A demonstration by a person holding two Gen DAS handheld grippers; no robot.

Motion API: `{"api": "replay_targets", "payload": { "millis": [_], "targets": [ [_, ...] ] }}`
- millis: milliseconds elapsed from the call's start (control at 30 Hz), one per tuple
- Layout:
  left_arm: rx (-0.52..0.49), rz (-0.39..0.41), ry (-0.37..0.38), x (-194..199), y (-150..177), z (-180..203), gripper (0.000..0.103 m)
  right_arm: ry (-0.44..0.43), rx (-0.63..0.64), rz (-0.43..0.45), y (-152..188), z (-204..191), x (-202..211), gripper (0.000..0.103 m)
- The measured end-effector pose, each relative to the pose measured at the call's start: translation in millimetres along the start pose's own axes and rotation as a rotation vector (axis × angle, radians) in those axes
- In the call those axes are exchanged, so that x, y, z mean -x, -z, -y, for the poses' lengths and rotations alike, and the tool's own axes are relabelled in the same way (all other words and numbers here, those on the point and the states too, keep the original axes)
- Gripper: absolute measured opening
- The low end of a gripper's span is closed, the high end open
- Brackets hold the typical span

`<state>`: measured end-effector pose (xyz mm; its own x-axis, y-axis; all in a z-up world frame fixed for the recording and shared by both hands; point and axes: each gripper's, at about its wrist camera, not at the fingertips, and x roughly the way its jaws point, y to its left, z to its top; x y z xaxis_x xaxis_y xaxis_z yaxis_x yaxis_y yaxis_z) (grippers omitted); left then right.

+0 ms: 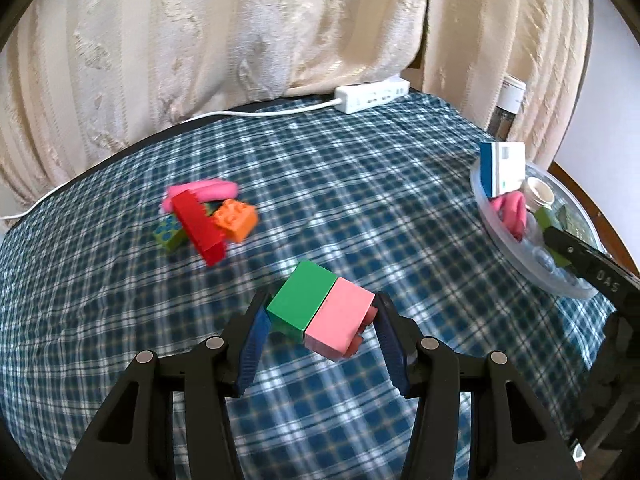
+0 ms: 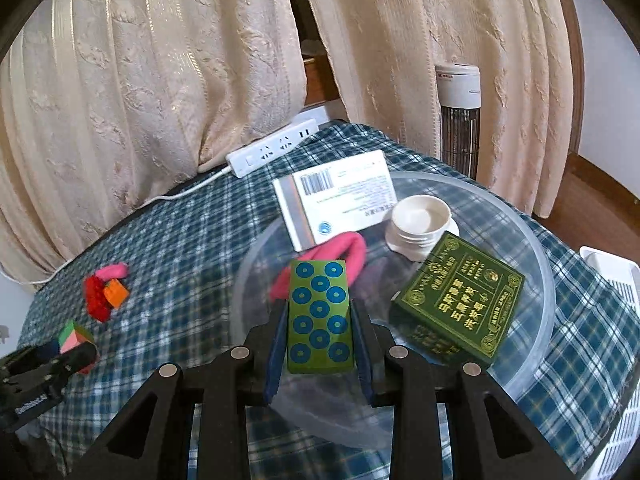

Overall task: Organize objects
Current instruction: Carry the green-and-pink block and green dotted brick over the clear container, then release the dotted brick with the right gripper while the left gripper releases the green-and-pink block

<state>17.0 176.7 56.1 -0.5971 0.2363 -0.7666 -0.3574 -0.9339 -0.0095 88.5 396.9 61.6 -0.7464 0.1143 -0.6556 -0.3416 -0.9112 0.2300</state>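
Nearest in the left wrist view: left hand-held gripper [image 1: 320, 316] closed onto a green-and-pink block pair [image 1: 322, 310], blue pads pressing its two ends, the pair apparently lifted clear of the checked counter [image 1: 360, 184]. Nearest in the right wrist view: right hand-held gripper [image 2: 320, 320] clamped on a green studded brick [image 2: 319, 317] with blue studs, held over the clear round bowl [image 2: 548, 280].

Further in, inside the bowl: a dark green printed box [image 2: 458, 312], a pink soft piece [image 2: 340, 254], a small white cup [image 2: 420, 220] and a white barcode box [image 2: 340, 200] leaning on the rim.

Out on the cloth, well apart from the bowl: a loose pile of a red brick [image 1: 198, 226], an orange brick [image 1: 235, 220], another green studded piece and a pink piece behind. Beyond, at the counter's far edge: a white power strip [image 1: 372, 96] below the curtain.

Likely step in hand: dropping gathered toys into the bowl, right first. Next move, by judgement: lower the brick into a free gap between the pink piece and the green box, then part the jaws; after that, carry the block pair across to the bowl without collision between the two grippers.
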Motion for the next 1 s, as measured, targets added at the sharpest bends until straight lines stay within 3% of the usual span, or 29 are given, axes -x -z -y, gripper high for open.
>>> {"api": "replay_targets", "payload": {
  "millis": [233, 367, 1000],
  "targets": [
    [-0.035, -0.011, 0.008, -5, -5, 24, 0.053, -0.028, -0.006, -0.029, 5, 9, -5, 0.034],
    [-0.056, -0.006, 0.013, -5, -9, 35, 0.053, -0.045, -0.004, -0.019, 4, 10, 0, 0.057],
    [-0.166, 0.006, 0.107, -12, -35, 104, 0.053, -0.091, -0.105, 0.115, -2, 56, 44, 0.057]
  ]
}}
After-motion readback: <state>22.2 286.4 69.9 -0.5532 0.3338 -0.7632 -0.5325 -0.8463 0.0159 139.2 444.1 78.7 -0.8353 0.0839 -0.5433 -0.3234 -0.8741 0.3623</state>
